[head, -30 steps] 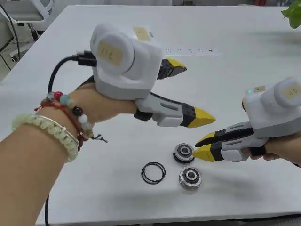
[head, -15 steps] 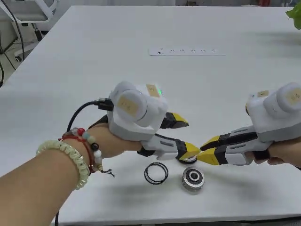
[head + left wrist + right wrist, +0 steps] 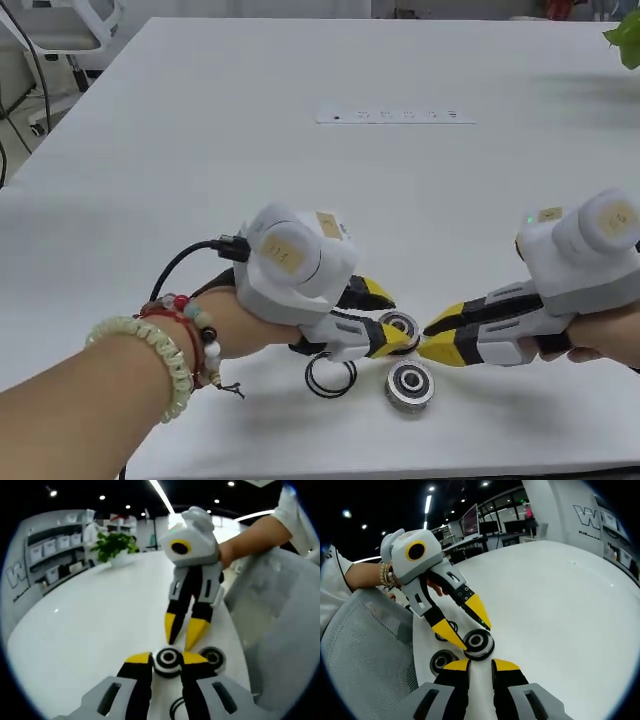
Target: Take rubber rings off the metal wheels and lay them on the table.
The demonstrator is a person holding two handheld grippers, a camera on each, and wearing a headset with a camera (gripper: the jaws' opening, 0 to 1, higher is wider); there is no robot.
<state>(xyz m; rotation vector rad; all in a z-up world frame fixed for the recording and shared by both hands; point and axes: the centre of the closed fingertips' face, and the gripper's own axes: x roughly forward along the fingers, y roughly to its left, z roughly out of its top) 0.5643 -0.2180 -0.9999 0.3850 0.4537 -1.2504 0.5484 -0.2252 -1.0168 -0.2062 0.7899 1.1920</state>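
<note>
Head view: the left tool [image 3: 392, 320] has its jaws closed on a metal wheel [image 3: 402, 324] at the table [image 3: 200, 150]; the right tool [image 3: 435, 335], at its 3 o'clock, is barely parted and empty; a tug on the rubber ring could squirt the metal wheel from the tapered tips into the second wheel [image 3: 410, 385] at 6 o'clock. Left gripper view: the metal wheel [image 3: 167, 661] is round, with no long axis; its bore faces roughly up. Right gripper view: at 12 o'clock, the metal wheel [image 3: 479, 644] looks slightly tilted.

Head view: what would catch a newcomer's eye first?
The left gripper, low in the centre, has its jaws around a metal wheel, and the right gripper points at it from the right. Closer to the camera lie a second wheel and loose rubber rings.
</note>
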